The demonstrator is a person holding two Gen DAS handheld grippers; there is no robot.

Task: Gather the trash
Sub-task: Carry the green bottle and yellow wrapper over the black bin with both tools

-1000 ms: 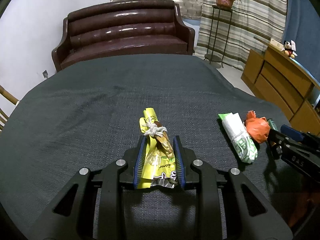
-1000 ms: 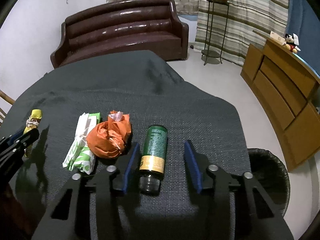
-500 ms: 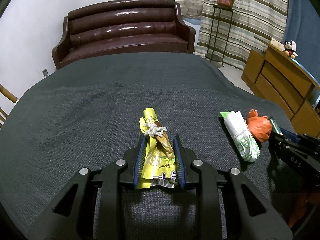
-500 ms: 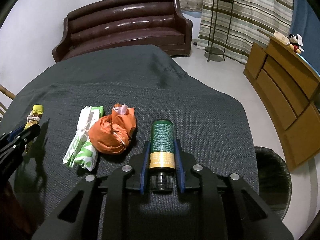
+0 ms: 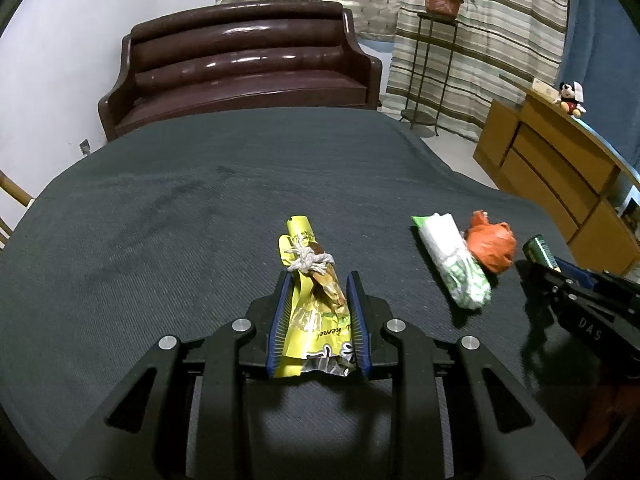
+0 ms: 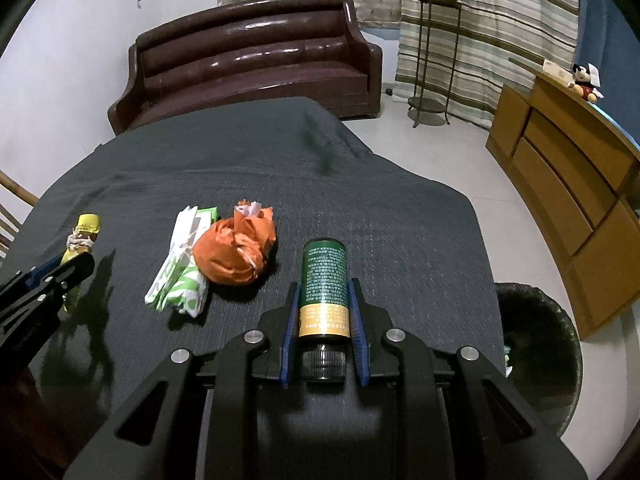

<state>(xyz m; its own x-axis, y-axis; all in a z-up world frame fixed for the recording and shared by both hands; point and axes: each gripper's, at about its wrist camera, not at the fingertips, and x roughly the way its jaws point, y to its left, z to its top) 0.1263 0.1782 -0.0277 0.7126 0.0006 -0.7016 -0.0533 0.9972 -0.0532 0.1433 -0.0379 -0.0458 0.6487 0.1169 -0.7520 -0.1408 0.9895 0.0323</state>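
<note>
Dark cloth [image 6: 400, 216] | left gripper [image 5: 319, 312] pinches wrapper [image 5: 316, 312] | right gripper [image 6: 323, 312] clamps bottle [image 6: 323, 288] | you lift level, swing to bin [image 6: 536, 352]

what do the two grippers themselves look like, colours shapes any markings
Both are matte black plastic. The left gripper and right gripper each have two fingers lined with ribbed blue pads, triangular cut-outs in the arms, and silver round bolt heads. White letters "DAS" show on the right gripper's side in the left wrist view. No cables or sleeves are visible.
</note>
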